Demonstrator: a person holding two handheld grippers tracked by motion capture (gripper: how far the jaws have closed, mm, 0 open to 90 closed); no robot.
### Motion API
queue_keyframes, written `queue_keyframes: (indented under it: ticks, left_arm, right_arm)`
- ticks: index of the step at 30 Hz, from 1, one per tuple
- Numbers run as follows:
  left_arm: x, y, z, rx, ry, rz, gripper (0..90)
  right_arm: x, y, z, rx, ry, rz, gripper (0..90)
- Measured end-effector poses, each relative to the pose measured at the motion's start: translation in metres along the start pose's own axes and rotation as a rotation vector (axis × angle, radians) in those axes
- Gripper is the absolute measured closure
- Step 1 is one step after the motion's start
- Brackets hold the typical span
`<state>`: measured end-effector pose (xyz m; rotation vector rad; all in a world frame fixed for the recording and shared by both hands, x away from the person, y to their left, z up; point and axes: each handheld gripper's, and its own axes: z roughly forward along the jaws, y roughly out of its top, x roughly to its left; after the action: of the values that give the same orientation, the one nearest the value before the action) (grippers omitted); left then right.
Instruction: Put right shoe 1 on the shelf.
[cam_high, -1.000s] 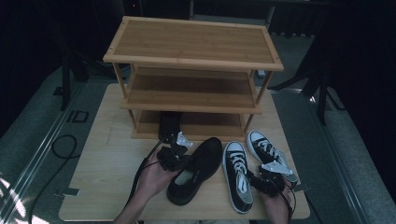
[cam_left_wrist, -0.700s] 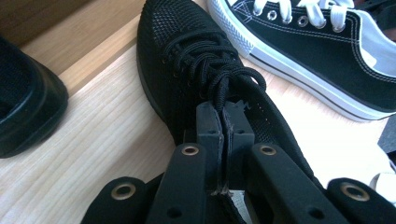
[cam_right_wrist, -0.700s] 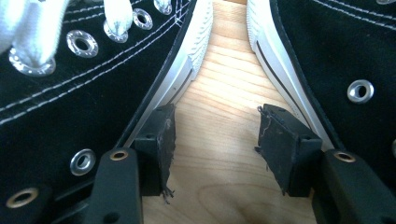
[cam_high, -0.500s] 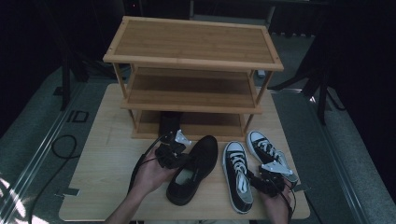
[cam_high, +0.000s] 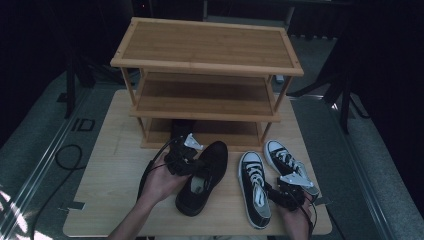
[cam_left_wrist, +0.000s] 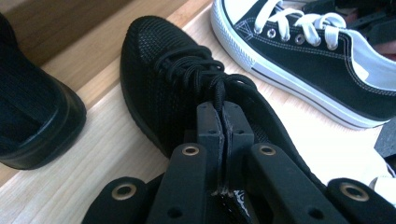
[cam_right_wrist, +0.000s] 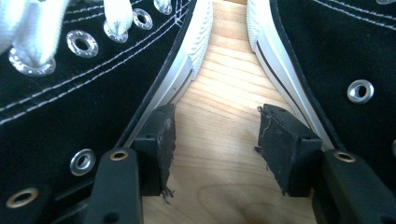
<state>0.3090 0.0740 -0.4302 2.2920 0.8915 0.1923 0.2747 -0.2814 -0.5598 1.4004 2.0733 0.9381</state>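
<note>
Left gripper view: the left hand-held gripper (cam_left_wrist: 224, 116) is pinching the soft, light black shoe (cam_left_wrist: 187, 88) by its pliable tongue, jaws nearly shut.

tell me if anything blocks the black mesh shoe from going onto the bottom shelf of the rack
Partly. Another black shoe already sits on the bottom shelf straight ahead of the black mesh shoe held by the left hand-held gripper. The shelf right of it looks free.

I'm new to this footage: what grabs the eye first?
The bamboo shoe rack stands at the table's far side. In front, the left tool pinches the black mesh shoe by its tongue, while the right tool rests open between two black-and-white sneakers.
</note>
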Motion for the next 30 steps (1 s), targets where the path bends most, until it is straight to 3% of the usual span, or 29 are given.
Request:
queue_keyframes:
  ticks: [3,10,18,24,30]
  left_arm:
    - [0.0,0.003,-0.003,-0.021,0.012,0.007,88.6]
    - [0.01,0.011,0.001,-0.036,0.021,-0.024,88.6]
    - [0.025,0.02,0.011,-0.054,0.096,-0.067,88.6]
    - [0.039,0.024,0.021,-0.098,0.143,-0.136,88.5]
    - [0.044,0.026,0.028,-0.137,0.205,-0.182,88.6]
  right_arm:
    - [0.0,0.0,0.0,0.0,0.0,0.0,45.9]
    - [0.0,0.0,0.0,0.0,0.0,0.001,45.8]
    - [0.0,0.0,0.0,-0.001,-0.001,-0.002,45.9]
    - [0.0,0.0,0.0,0.001,0.001,0.001,45.9]
    - [0.0,0.0,0.0,0.001,0.0,0.001,45.9]
